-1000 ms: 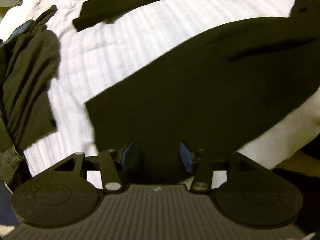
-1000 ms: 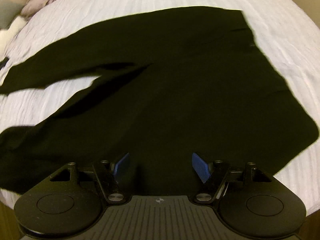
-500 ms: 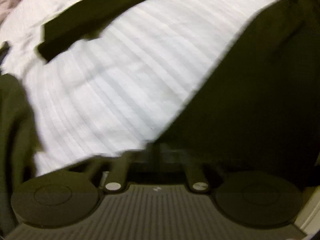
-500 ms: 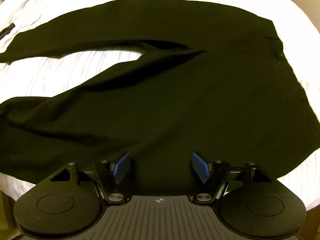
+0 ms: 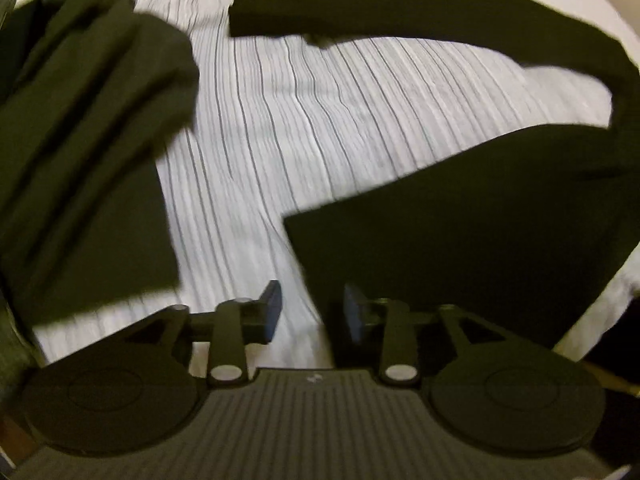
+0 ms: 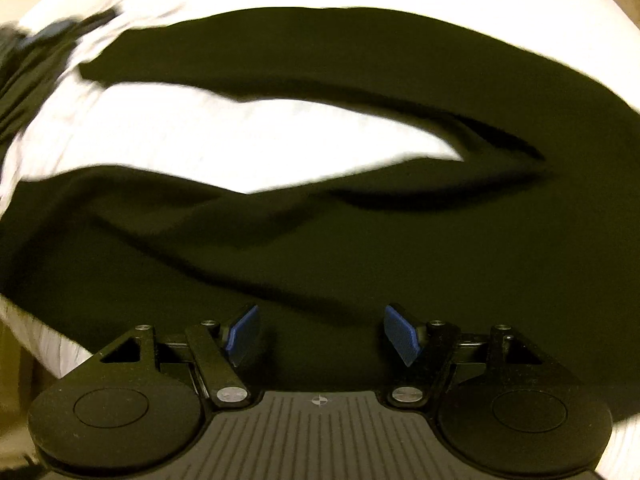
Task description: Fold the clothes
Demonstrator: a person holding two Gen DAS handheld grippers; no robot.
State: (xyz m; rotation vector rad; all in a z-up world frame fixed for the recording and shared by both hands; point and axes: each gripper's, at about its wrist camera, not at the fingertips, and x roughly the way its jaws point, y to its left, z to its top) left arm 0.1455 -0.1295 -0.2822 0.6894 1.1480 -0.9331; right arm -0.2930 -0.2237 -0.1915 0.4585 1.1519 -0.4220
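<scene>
With the left gripper [image 5: 312, 312] just reopened partway, nothing between its pads, beside the hem of the black trousers [image 6: 360, 240] spread on the white bed [image 5: 320, 120], right gripper [image 6: 322, 334] gaping empty above them, 0 folds look done.

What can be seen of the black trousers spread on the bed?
The black trousers look like plain, matte, dark woven fabric. They lie unfolded and flat on the white striped bedsheet, the two legs splayed apart with a wedge of sheet between them and soft creases near the crotch. One leg's hem ends squarely close to a separate dark garment pile. Neither tool grips them.
</scene>
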